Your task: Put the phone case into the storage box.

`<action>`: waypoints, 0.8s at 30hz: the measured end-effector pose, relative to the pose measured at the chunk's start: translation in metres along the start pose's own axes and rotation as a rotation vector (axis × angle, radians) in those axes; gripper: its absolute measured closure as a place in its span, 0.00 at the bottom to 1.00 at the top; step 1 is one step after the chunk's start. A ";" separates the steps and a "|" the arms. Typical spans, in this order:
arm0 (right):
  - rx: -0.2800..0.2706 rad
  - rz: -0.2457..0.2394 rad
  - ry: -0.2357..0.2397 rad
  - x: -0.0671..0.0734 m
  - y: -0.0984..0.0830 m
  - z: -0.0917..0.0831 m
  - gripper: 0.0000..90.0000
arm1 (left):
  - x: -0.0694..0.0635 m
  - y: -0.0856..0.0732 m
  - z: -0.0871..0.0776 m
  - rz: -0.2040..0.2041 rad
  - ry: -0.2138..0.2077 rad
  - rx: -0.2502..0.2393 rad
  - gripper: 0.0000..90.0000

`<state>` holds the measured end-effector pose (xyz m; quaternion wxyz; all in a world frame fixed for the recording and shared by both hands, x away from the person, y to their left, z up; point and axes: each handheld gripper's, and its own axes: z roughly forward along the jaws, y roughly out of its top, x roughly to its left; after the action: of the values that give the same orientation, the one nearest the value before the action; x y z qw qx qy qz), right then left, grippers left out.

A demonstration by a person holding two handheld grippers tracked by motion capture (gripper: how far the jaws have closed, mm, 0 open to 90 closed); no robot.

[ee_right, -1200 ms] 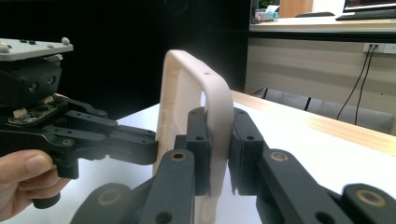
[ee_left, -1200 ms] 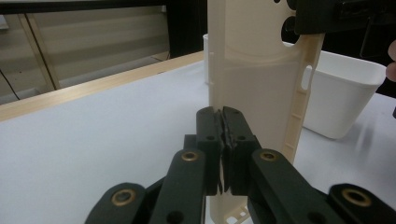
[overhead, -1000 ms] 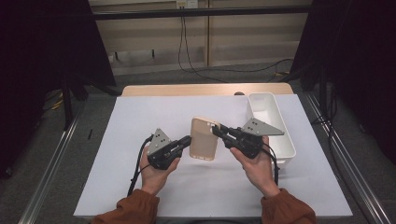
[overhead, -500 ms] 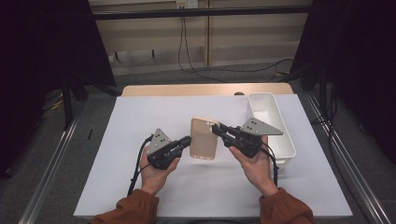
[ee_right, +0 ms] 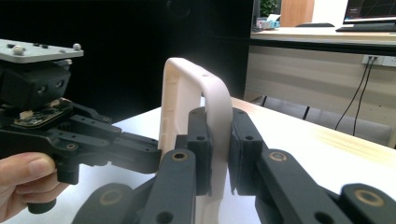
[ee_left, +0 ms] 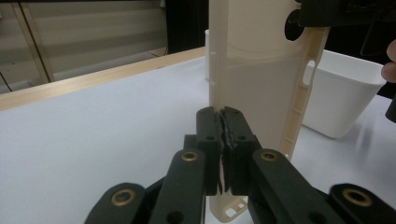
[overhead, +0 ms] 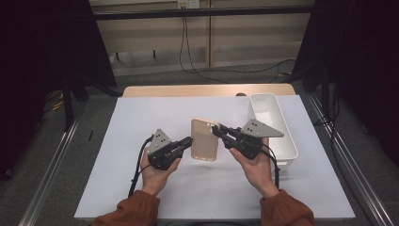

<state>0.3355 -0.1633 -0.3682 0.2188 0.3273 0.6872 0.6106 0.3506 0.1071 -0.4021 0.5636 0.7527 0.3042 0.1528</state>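
A cream phone case [overhead: 204,139] hangs above the white table cover, held between both grippers. My left gripper [overhead: 189,141] is shut on the case's left edge; in the left gripper view the black jaws pinch the thin side wall of the case [ee_left: 254,88] just ahead. My right gripper [overhead: 216,129] is shut on the upper right edge, and the right gripper view has its jaws clamped on the rounded rim of the case [ee_right: 196,93]. The left gripper [ee_right: 154,156] also appears there, at the left, in a hand.
A white rectangular bin [overhead: 275,127] stands on the table to the right, close behind the right hand. The white cover [overhead: 141,113] spreads over a wooden table [overhead: 188,90]. Cables trail from both grippers toward the person.
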 end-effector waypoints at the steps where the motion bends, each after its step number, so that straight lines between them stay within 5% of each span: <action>1: -0.001 -0.004 0.001 0.000 0.000 0.000 0.90 | 0.001 0.000 0.000 -0.003 -0.003 -0.001 0.96; 12: -0.026 -0.006 0.010 0.000 -0.002 -0.001 0.90 | 0.006 -0.003 0.003 -0.028 -0.026 0.017 0.90; 17: -0.037 -0.005 0.012 -0.002 -0.003 -0.003 0.90 | 0.007 -0.004 0.003 -0.051 -0.036 0.014 0.80; 24: -0.024 -0.003 0.015 -0.004 -0.012 -0.003 0.90 | 0.006 -0.004 0.004 -0.049 -0.020 0.007 0.48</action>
<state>0.3338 -0.1686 -0.3796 0.2183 0.3190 0.6817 0.6212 0.3561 0.1084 -0.4080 0.5675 0.7484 0.3177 0.1303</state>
